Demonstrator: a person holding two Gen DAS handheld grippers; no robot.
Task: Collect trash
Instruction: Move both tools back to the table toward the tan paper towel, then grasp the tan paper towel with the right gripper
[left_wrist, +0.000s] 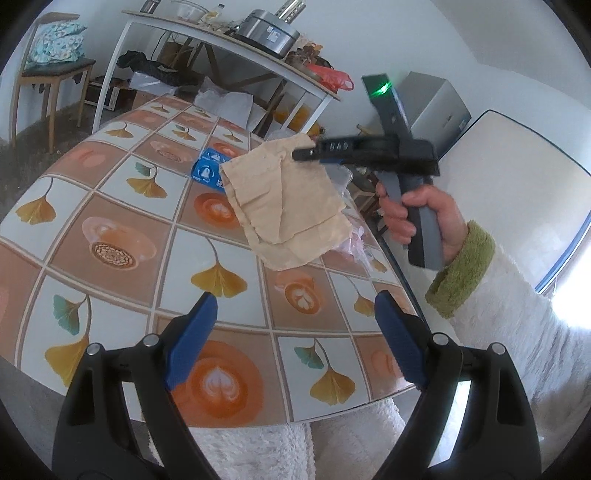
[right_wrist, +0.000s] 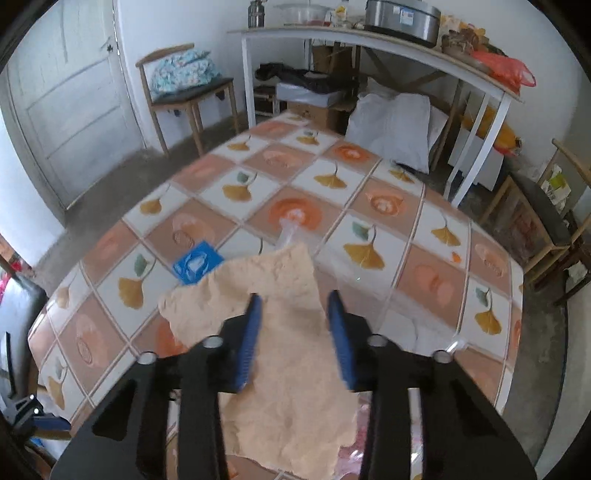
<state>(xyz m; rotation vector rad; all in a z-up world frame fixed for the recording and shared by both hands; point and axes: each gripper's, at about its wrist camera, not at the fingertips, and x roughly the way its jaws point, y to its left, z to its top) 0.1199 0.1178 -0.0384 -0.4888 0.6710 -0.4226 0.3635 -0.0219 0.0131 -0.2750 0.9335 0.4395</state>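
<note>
1. Hovering at the lower middle of the left wrist view, the left gripper (left_wrist: 295, 332) has its blue fingers (left_wrist: 192, 339) spread wide, with nothing between them, above the patterned tablecloth (left_wrist: 122, 192).
2. Left of centre in that view, a blue packet (left_wrist: 208, 166) lies flat on the cloth, partly hidden behind the paper.
3. At centre, a torn piece of brown paper (left_wrist: 291, 206) hangs in the air above the table, its upper edge meeting the tip of the right gripper (left_wrist: 306, 153).
4. To the right, a hand (left_wrist: 421, 218) in a green-cuffed white sleeve grips that tool's handle, a green light glowing on top.
5. In the right wrist view, the blue packet (right_wrist: 197, 262) sits left of centre on the tablecloth (right_wrist: 406, 229).
6. The brown paper (right_wrist: 288, 350) fills the lower middle, passing between the right gripper's (right_wrist: 293, 321) fingers (right_wrist: 249, 339); a gap shows between the pads here, so I cannot tell whether they are actually pinching it.
7. A clear plastic piece (right_wrist: 291, 232) peeks out just above the paper's top edge.
</note>
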